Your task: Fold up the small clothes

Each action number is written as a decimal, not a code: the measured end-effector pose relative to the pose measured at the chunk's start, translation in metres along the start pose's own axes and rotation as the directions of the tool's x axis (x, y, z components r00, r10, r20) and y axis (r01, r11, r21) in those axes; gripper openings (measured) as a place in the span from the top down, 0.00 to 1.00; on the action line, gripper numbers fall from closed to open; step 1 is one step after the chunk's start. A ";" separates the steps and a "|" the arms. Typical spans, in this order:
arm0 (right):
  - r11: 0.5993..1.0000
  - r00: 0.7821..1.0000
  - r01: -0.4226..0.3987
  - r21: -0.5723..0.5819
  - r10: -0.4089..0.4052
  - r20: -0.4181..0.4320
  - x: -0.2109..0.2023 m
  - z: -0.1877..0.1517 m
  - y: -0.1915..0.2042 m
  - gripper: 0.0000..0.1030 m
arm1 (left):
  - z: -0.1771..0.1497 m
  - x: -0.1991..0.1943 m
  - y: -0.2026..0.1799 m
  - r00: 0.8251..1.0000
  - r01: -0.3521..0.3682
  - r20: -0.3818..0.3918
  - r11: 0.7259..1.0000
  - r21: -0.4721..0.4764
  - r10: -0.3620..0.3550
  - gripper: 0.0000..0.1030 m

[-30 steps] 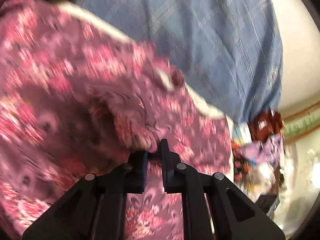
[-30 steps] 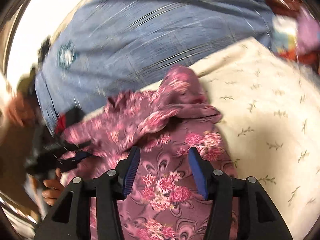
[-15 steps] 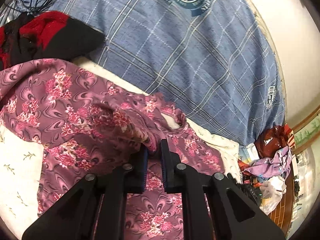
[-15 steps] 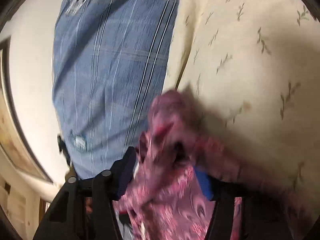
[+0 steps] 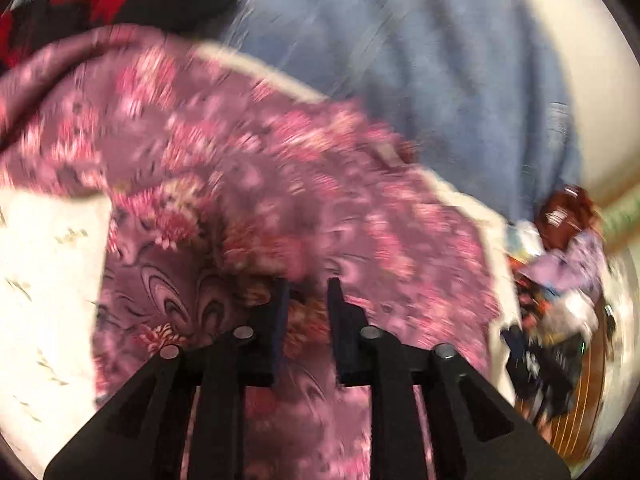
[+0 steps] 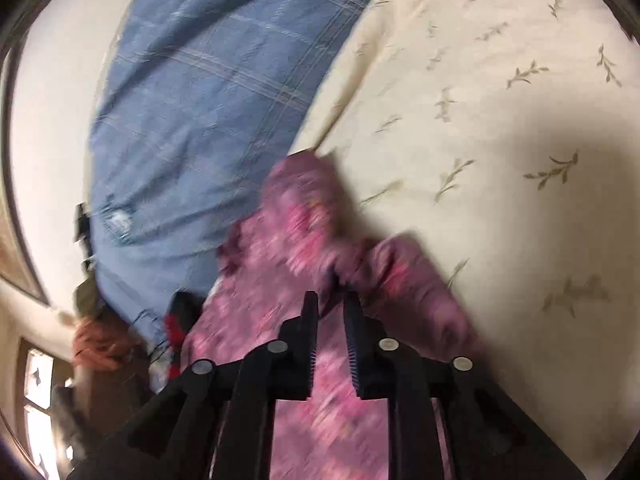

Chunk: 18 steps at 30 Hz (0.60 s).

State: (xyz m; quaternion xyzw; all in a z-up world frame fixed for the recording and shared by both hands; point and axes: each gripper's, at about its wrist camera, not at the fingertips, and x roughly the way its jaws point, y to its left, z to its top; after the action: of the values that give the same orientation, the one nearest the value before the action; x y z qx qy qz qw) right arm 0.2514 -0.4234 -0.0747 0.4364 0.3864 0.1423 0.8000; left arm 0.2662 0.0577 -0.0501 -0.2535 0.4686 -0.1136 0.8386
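- Left wrist view: purple floral-print fabric garment (image 5: 248, 184) fills the middle of the frame, spread over the cream bedsheet with a leaf-sprig print (image 5: 44, 264), which shows bare at the lower left. My left gripper (image 5: 307, 300) has just been opening; I see a clear gap between its jaws, with only flat cloth behind them and no fold pinched, so I read it as open and released.
- Blur makes the garment's edges hard to trace here. The blue plaid cotton cover (image 5: 420, 64) lies across the top, a red and black cloth (image 5: 100, 0) sits at the upper left, and a jumble of coloured clothes (image 5: 560, 264) at the right edge.
- For this hand, I would hold off until the picture sharpens, then pick a hem rather than a middle patch.
- Right wrist view: the same garment climbs from bottom centre to mid-frame, bunched into a ridge, with the cream bedsheet at the right and the blue cover at the upper left.
- My right gripper (image 6: 331, 300) has just been closing; its jaws stand narrow with a gathered lump of the cloth at their tips. I judge it to be pinching that fold, though blur leaves some doubt.
- To fold well, I would lift this corner only slightly, carry it over the flat part, and keep the fold line straight; a thick bunch risks a crooked crease.
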 end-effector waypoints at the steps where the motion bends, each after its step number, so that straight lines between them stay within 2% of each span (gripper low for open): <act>1: 0.999 1.000 -0.006 -0.048 0.008 0.030 -0.007 0.005 0.012 0.81 | 0.000 -0.011 -0.002 0.999 0.017 0.037 1.000 0.015 -0.017 0.59; 2: 0.995 0.997 -0.005 -0.101 0.012 0.072 -0.014 0.012 0.023 0.68 | 0.003 -0.018 -0.005 0.997 0.012 0.078 1.000 0.023 -0.014 0.41; 3: 0.989 0.994 -0.002 -0.150 0.019 0.110 -0.015 0.022 0.032 0.56 | 0.006 -0.020 -0.007 0.995 -0.006 0.104 1.000 0.029 0.003 0.36; 4: 0.984 0.992 0.022 -0.179 0.001 0.128 -0.009 0.035 0.036 0.33 | 0.011 -0.018 -0.010 0.991 -0.039 0.129 0.998 0.041 0.033 0.35; 5: 0.982 0.991 0.057 -0.181 -0.033 0.133 -0.001 0.043 0.037 0.32 | 0.015 -0.012 -0.011 0.990 -0.057 0.130 0.997 0.044 0.051 0.35; 7: 0.979 0.991 0.112 -0.170 -0.098 0.087 0.032 0.063 0.031 0.32 | 0.022 0.007 -0.005 0.994 -0.056 0.098 0.998 0.021 0.053 0.35; 9: 0.968 0.980 0.196 -0.154 -0.189 0.059 0.063 0.078 0.021 0.35 | 0.026 0.023 0.001 0.996 -0.052 0.068 0.999 0.006 0.051 0.35; 10: 0.967 0.978 0.210 -0.146 -0.205 0.047 0.076 0.083 0.015 0.35 | 0.024 0.028 0.002 0.996 -0.058 0.067 0.998 0.005 0.057 0.35; 12: 0.974 0.980 0.195 -0.118 -0.197 -0.002 0.104 0.091 0.008 0.44 | 0.022 0.032 0.003 0.995 -0.069 0.077 0.997 0.021 0.067 0.35; 14: 0.971 0.983 0.163 -0.173 -0.176 -0.059 0.124 0.094 0.017 0.94 | 0.021 0.033 0.001 0.992 -0.093 0.089 0.995 0.046 0.089 0.35; 15: 0.947 0.976 0.202 -0.250 -0.216 -0.030 0.123 0.094 0.030 0.94 | 0.022 0.033 -0.001 0.990 -0.107 0.099 0.993 0.060 0.100 0.35; 17: 0.908 0.978 0.204 -0.366 -0.178 0.104 0.106 0.092 0.057 0.95 | 0.022 0.037 -0.007 0.978 -0.177 0.127 0.980 0.096 0.164 0.35; 18: 0.874 0.963 0.267 -0.407 -0.220 0.158 0.103 0.091 0.062 0.95 | 0.020 0.045 -0.010 0.970 -0.224 0.122 0.966 0.126 0.209 0.35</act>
State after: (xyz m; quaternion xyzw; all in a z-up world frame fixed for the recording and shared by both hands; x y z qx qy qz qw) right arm 0.3940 -0.3831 -0.0464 0.2067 0.3546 0.0975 0.9067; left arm 0.3074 0.0359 -0.0688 -0.1472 0.4385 -0.0397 0.8857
